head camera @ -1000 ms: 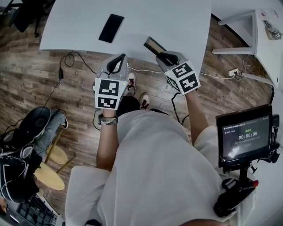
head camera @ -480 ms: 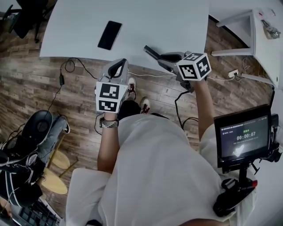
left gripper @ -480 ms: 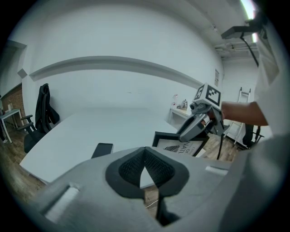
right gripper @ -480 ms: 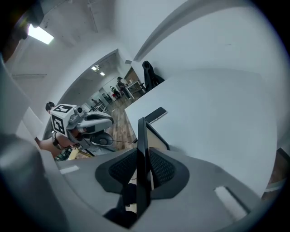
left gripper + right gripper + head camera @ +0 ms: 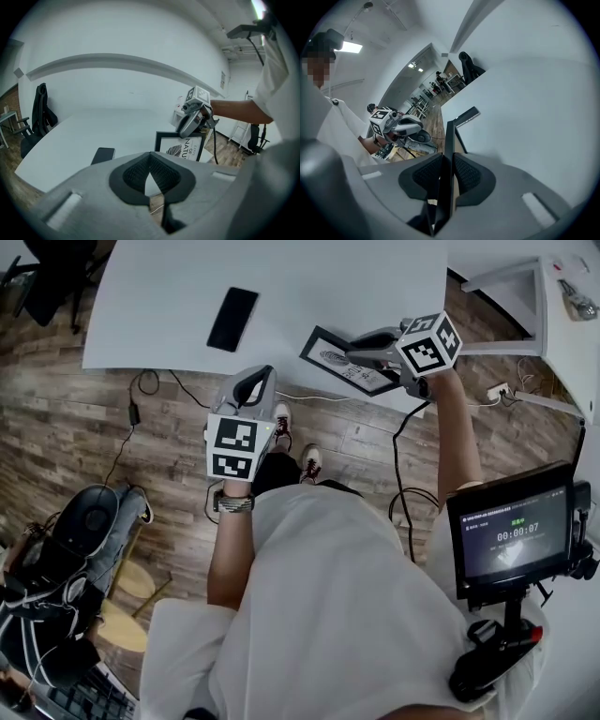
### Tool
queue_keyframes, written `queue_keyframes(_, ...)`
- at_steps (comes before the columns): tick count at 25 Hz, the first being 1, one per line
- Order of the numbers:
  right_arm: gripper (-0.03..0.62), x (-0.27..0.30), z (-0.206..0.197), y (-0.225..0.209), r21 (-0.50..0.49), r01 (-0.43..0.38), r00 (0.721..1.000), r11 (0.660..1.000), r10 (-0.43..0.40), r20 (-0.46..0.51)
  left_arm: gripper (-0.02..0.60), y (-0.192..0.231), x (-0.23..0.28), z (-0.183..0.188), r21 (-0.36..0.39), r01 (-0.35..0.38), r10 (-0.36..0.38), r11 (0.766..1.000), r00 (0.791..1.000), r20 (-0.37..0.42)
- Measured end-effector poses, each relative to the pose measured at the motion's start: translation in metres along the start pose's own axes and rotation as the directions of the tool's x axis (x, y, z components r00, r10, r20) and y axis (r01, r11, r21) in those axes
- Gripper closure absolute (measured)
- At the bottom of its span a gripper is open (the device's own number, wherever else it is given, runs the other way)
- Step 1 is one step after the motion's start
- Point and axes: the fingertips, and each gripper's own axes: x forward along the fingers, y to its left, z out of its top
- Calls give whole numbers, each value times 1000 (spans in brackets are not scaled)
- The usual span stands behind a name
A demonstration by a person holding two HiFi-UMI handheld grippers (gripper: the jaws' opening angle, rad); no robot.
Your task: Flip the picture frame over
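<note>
The picture frame (image 5: 349, 362), black-rimmed with a leaf print, hangs tilted over the white table's (image 5: 328, 277) near edge, print side up. My right gripper (image 5: 364, 345) is shut on its right edge. In the right gripper view the frame (image 5: 449, 136) runs edge-on between the pads (image 5: 466, 176). From the left gripper view the frame (image 5: 180, 147) stands with its print facing me, the right gripper (image 5: 192, 124) clamped on its top. My left gripper (image 5: 256, 381) hovers off the table's front edge, over the floor, jaws together and holding nothing (image 5: 150, 157).
A black phone (image 5: 233, 319) lies flat on the table left of the frame. Cables (image 5: 141, 381) trail across the wooden floor below the table edge. Another white table (image 5: 562, 324) stands at the right. A tablet on a stand (image 5: 514, 531) is near my right elbow.
The right gripper has swung rightward and rolled, turning the frame from back-up through edge-on to print-up. The left gripper has drifted slightly forward and down.
</note>
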Motion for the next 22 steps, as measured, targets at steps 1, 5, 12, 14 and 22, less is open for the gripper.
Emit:
queue_keyframes(1, 514, 1, 0, -9, -12, -3, 1000, 1000, 3, -13, 578, 0, 6, -2, 0, 6, -6, 1000, 1000, -6)
queue_keyframes(5, 519, 1, 5, -29, -53, 3, 999, 999, -6, -49, 578, 1, 13, -3, 5, 25, -25, 1000, 1000, -18)
queue_keyframes(12, 512, 2, 9, -52, -86, 73, 991, 994, -81, -104, 578, -1, 9, -1, 6, 54, -54, 999, 998, -30)
queue_keyframes(14, 510, 5, 9, -55, -80, 68, 988, 995, -78, -130, 578, -1, 8, -1, 2, 62, -62, 998, 997, -39)
queue_keyframes(22, 500, 15, 5, -65, -49, 39, 982, 998, -48, -180, 578, -2, 3, -3, -3, 84, -84, 996, 995, -57)
